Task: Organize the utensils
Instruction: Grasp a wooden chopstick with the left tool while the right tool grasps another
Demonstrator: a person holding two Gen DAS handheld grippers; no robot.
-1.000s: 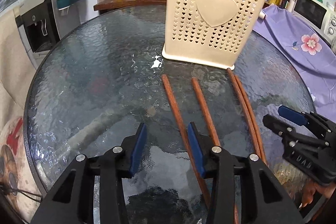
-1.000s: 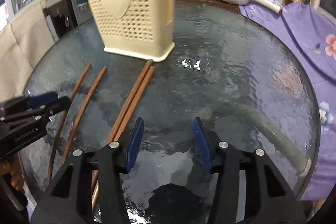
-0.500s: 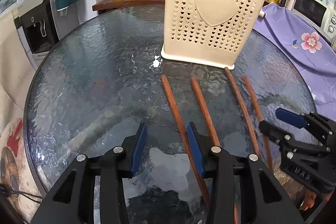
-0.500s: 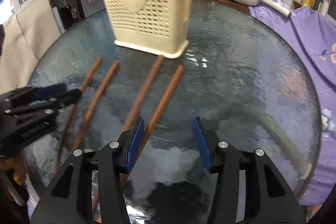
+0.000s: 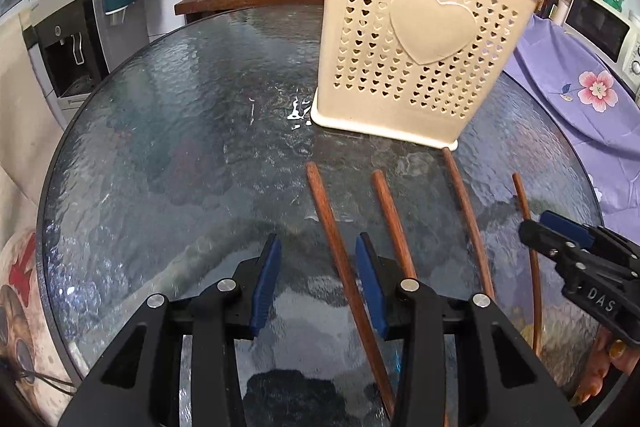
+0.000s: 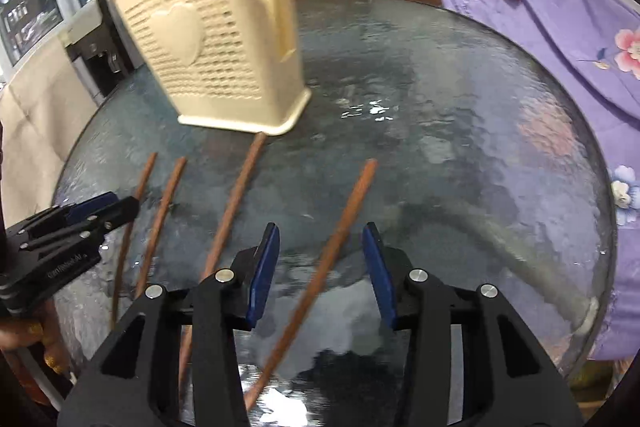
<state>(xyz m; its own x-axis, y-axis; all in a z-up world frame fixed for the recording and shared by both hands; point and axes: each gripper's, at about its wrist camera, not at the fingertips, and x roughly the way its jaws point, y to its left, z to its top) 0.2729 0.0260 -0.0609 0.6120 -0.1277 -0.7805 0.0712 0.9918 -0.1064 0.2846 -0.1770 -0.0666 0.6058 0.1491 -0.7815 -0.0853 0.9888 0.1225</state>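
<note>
- My left gripper (image 5: 318,269) is released, jaws apart above the near part of the round glass tabletop (image 5: 160,147). The leftmost chopstick (image 5: 340,259) runs up between its fingers, closer to the right-hand blue pad, and nothing is clamped.
- My right gripper (image 6: 320,265) is also released. The rightmost chopstick (image 6: 332,251) lies slanted in the gap between its pads, flat on the glass.
- The other two chopsticks (image 5: 394,223) lie between those, well apart from one another, all four fanned along the near edge and pointing toward the holder.
- The cream utensil holder (image 5: 412,39), perforated with hearts, stands upright toward the tabletop's far side. One inner chopstick's far tip almost reaches its base corner; I cannot tell whether it touches.
- A purple floral cloth (image 6: 580,39) lies off the tabletop's right edge.
</note>
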